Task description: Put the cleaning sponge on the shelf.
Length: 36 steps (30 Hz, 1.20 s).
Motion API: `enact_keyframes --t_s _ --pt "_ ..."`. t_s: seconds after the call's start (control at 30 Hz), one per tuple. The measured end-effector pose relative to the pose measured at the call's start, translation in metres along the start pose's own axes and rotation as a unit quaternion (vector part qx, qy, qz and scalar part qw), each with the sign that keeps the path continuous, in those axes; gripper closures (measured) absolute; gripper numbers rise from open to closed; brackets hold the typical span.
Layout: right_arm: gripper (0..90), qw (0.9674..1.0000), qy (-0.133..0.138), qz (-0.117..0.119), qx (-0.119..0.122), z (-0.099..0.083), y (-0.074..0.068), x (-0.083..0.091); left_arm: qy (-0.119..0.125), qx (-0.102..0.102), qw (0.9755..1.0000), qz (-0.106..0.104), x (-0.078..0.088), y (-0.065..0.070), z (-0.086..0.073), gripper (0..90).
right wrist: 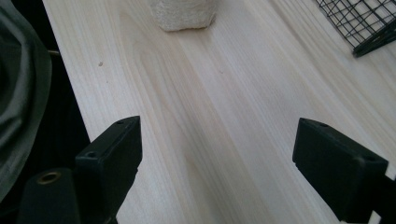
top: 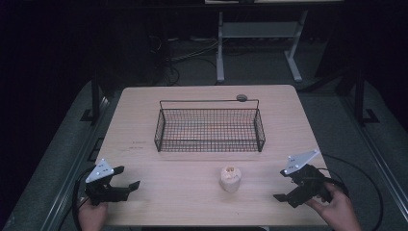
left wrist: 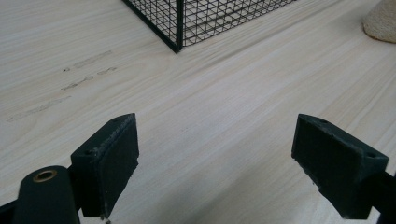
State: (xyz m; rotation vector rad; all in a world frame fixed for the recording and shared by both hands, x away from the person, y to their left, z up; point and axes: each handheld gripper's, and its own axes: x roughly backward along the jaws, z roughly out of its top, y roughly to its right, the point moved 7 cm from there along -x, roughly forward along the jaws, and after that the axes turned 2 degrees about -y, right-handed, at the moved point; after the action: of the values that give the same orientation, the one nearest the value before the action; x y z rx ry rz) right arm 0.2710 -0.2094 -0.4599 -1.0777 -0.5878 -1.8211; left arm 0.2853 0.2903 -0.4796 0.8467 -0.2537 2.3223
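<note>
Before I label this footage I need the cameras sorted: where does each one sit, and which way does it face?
High view: above the person's side, looking forward and down on the table; both hands hold the left gripper and right gripper.
Left gripper view: rides the left gripper, facing the wire basket corner; its black fingers show.
Right gripper view: rides the right gripper, facing the pale loofah-like piece; its fingers show.
Shared: all views show the basket and that piece.

Black grippers (top: 126, 184), grey 3-cornered plates, trailing cables
</note>
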Motion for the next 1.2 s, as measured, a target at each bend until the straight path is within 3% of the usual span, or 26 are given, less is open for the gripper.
enact_keyframes --t_s 0.67,1.2 --pt "15.2 0.9989 -0.016 0.026 0.037 0.034 -0.007 -0.011 0.000 0.000 1.0000 0.000 0.001 -0.001 0.000 13.7" --pt "15.1 0.9960 -0.034 0.046 0.069 0.062 -0.016 -0.023 0.003 0.003 1.0000 0.001 0.002 -0.001 0.000 13.7"
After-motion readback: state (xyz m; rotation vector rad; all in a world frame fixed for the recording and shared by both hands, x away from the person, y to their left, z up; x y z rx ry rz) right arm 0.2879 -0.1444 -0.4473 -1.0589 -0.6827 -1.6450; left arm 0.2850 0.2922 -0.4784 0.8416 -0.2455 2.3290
